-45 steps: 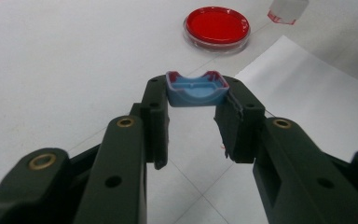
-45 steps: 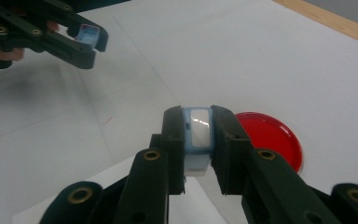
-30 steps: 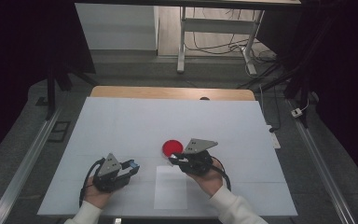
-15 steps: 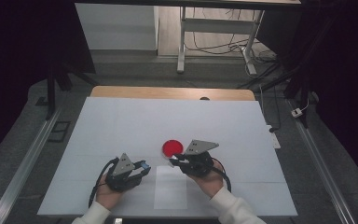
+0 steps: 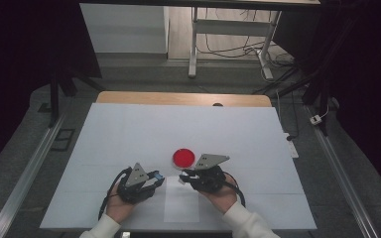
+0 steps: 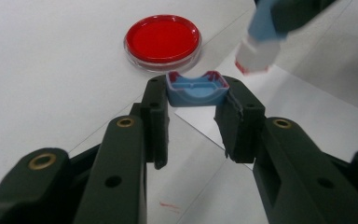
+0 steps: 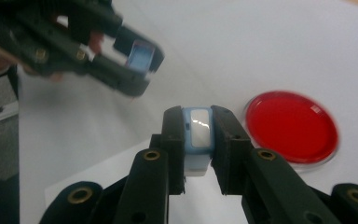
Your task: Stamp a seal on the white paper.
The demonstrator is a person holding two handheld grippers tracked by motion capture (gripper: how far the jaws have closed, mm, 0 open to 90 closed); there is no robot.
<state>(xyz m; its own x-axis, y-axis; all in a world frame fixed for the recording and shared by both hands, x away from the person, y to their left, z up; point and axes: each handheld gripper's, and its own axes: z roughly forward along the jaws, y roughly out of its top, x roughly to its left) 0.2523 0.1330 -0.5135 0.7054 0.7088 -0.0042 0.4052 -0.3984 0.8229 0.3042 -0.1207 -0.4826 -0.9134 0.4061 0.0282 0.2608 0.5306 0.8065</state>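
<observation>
Two grippers face each other just in front of the red dish (image 5: 183, 157): left gripper (image 6: 196, 91) clamped on a blue cap (image 6: 197, 87), right gripper (image 7: 198, 135) clamped on a blue-and-white body (image 7: 198, 133), poss. a small stamp or marker. To rejoin, align cap w/ the white tip, push straight, no twisting. Tip end blurred in left gripper view; can't read what it is.

Both hands hold their grippers low and close together, left gripper (image 5: 158, 176) and right gripper (image 5: 182, 177) clamped (tips facing).
</observation>
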